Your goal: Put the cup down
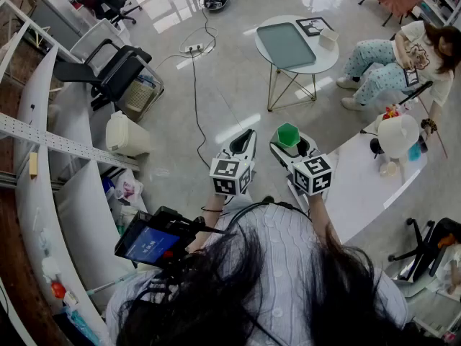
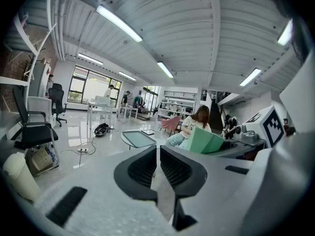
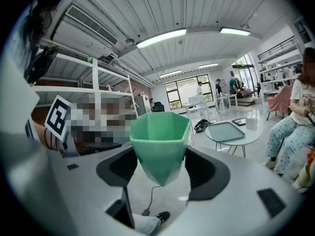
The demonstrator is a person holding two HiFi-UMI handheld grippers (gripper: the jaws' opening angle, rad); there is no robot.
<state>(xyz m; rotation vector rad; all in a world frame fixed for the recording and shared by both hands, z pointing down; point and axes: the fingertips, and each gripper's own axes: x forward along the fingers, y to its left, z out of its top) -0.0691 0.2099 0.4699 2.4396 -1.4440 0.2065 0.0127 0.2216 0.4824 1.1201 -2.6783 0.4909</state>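
Progress on the set-down: we find it not yet done. The green cup (image 3: 160, 132) is in the air, clamped between the jaws of the right gripper (image 3: 161, 167), one jaw on each side of its faceted wall. It rests on no surface. It sits upright, rim up, with the floor well below it. The left gripper (image 2: 158, 166) is clenched, its jaws drawn together to a thin slit with nothing between them. It is just beside the right one and takes no part in the hold.

What is left, in our judgement, is the whole placement: carrying the cup to a surface, lowering it until its base bears, and releasing it. Two surfaces present themselves. One is the round table (image 1: 328, 58) ahead, which bears a tray (image 1: 286, 45). The other is the white table (image 1: 360, 186) close on the right. The task does not say which is meant.

Items we could not verify:
- The cup's body covers the points where the pads meet it, so we infer the firmness of the hold only from the cup being in mid-air.
- The cup tapers sharply downward, and we cannot make out whether it has a flat foot.
- From the head view the interior appears plain green. We cannot confirm that it is empty.
- The person's hair hides both forearms.
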